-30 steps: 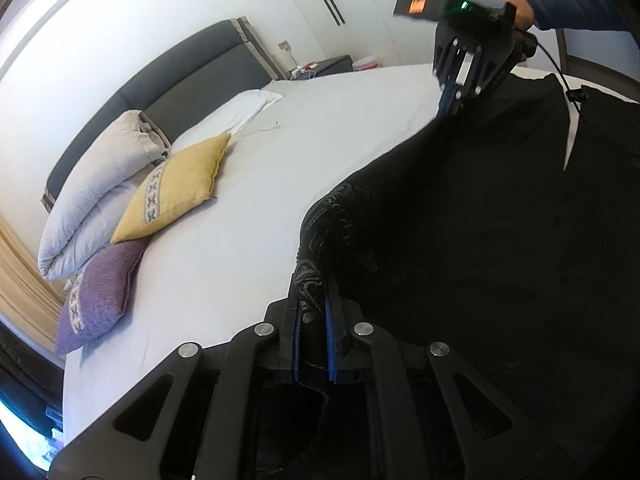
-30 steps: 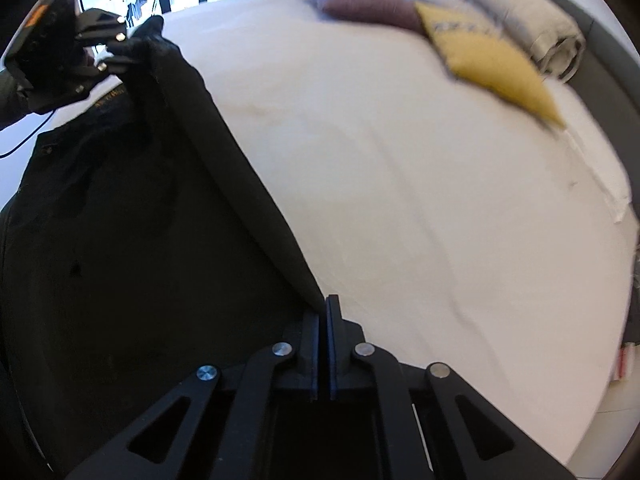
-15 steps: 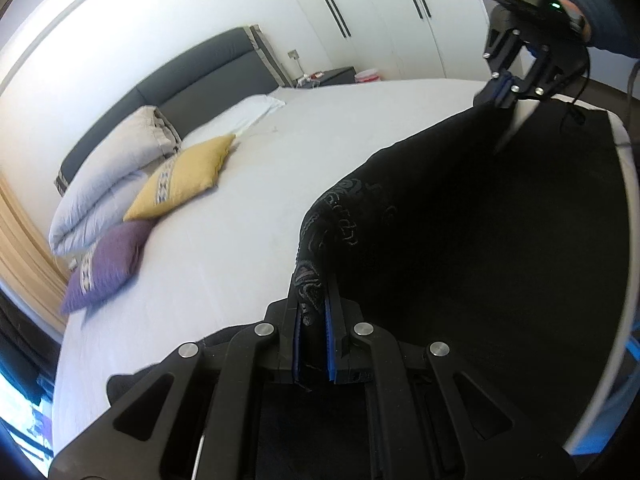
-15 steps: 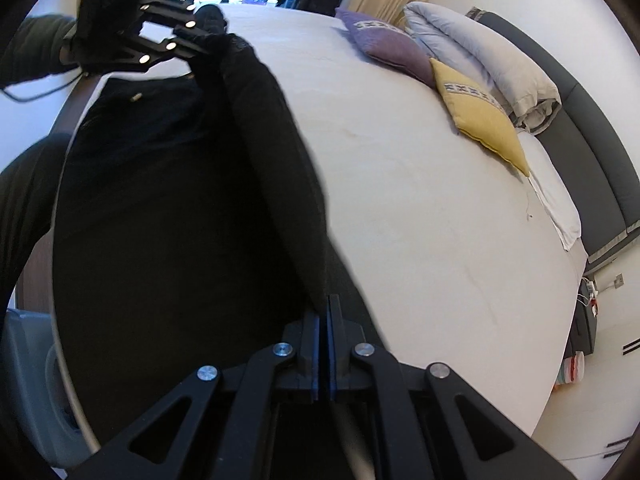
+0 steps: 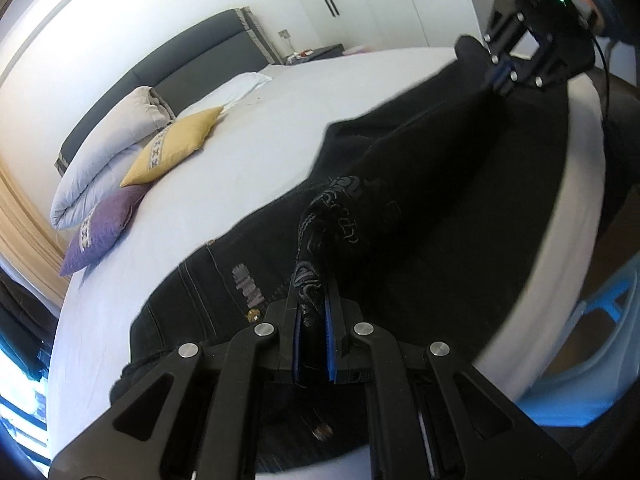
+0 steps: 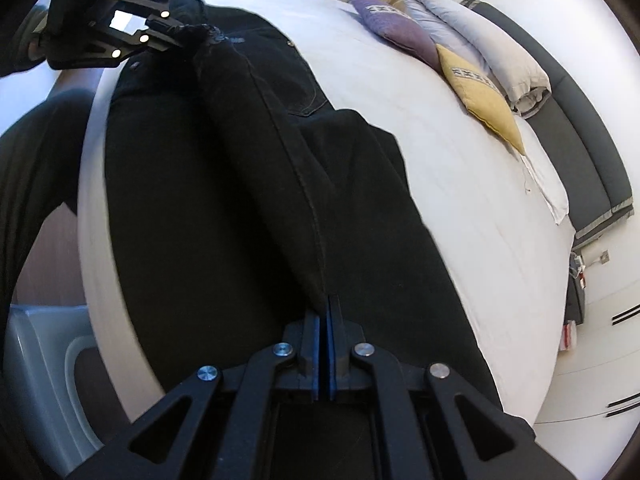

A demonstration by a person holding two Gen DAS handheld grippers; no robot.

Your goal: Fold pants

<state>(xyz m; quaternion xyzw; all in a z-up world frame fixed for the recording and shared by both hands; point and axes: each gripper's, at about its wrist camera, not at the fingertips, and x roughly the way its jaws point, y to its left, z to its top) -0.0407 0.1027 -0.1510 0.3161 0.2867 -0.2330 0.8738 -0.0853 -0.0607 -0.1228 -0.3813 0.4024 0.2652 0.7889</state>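
Black pants [image 5: 420, 216] lie along the near edge of the white bed [image 5: 256, 160]. My left gripper [image 5: 314, 312] is shut on the embroidered waist end of the pants. My right gripper [image 6: 324, 320] is shut on the other end of the pants [image 6: 248, 184], with the seam running away from the jaws. A raised fold of cloth stretches between the two grippers above the flat layer. The right gripper shows in the left wrist view [image 5: 504, 80] and the left gripper in the right wrist view [image 6: 176, 36].
A yellow cushion [image 5: 176, 146], a purple cushion [image 5: 100, 232] and a rolled white duvet [image 5: 104, 152] lie by the grey headboard [image 5: 200, 52]. A pale plastic bin [image 6: 44, 384] stands on the floor beside the bed edge. A nightstand [image 5: 312, 54] is at the far side.
Both grippers have pulled the held edge of the pants back toward the near edge of the bed. The far part of the pants now lies flat on the sheet beyond the fold.
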